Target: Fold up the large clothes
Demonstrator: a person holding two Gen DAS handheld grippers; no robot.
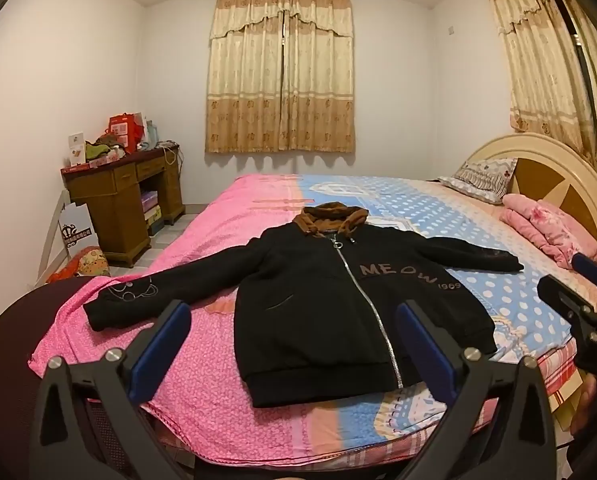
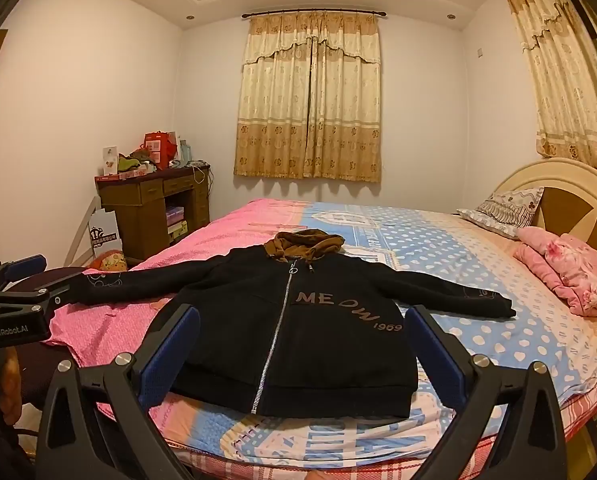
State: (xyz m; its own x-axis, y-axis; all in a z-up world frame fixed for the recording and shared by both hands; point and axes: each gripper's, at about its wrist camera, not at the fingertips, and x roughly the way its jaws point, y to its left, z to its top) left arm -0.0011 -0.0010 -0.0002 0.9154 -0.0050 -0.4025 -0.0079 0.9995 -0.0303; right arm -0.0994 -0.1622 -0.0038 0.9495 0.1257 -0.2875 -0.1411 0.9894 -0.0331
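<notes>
white walls point(image 1: 78, 60) enclose the room; closed beige curtains point(image 1: 281, 76) cover the far window. a cluttered wooden desk point(image 1: 122, 196) stands left of the bed point(image 1: 226, 216), whose cream headboard point(image 1: 538, 160) is at right.

The jacket point(image 2: 298, 320) lies spread on the bed point(image 2: 478, 320), pillows point(image 2: 506, 208) to its right, counter point(image 2: 154, 200) beyond-left.

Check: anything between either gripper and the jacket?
Nothing visible. The black jacket lies flat and spread on the bed; the left gripper and right gripper are open, short of its hem, with clear space ahead.
</notes>
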